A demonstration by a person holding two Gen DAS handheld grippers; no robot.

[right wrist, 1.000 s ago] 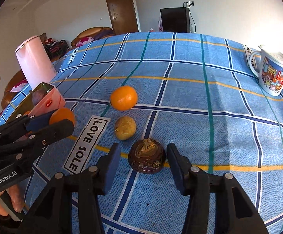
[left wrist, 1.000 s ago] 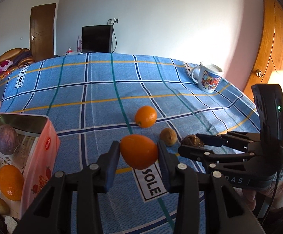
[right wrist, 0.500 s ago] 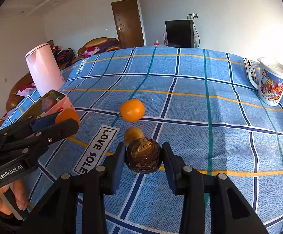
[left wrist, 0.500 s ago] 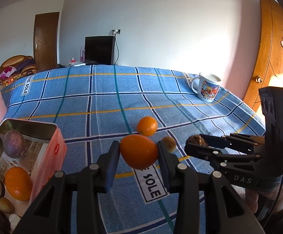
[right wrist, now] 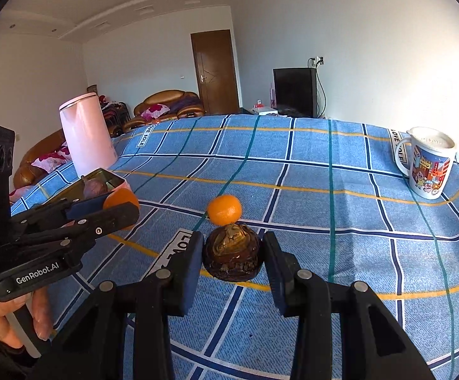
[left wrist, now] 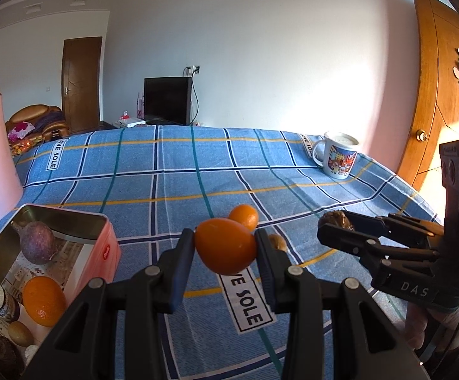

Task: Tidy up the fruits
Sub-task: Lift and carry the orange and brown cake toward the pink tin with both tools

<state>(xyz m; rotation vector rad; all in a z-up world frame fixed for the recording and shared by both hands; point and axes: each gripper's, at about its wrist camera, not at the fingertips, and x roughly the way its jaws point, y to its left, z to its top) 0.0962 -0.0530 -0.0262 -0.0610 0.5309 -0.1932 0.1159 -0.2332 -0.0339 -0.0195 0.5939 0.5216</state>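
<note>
My left gripper (left wrist: 225, 248) is shut on an orange (left wrist: 224, 244) and holds it above the blue checked cloth (left wrist: 166, 183); it also shows in the right wrist view (right wrist: 120, 210). My right gripper (right wrist: 232, 253) is shut on a dark brown round fruit (right wrist: 233, 253), lifted off the cloth; it shows at the right of the left wrist view (left wrist: 333, 224). A second orange (right wrist: 224, 209) and a small tan fruit (left wrist: 277, 242) lie on the cloth. A pink tin (left wrist: 102, 247) at the left holds a purple fruit (left wrist: 36, 245), an orange (left wrist: 43, 300) and other small fruits.
A pink kettle (right wrist: 85, 133) stands at the left behind the tin. A cartoon mug (right wrist: 428, 161) stands at the far right of the cloth. A wooden door (left wrist: 435, 88) is close on the right. A television (left wrist: 167, 99) and a sofa lie beyond the table.
My right gripper closed on the brown fruit and lifted it off the cloth. Both grippers have risen with their fruit, and the views tilted up.
</note>
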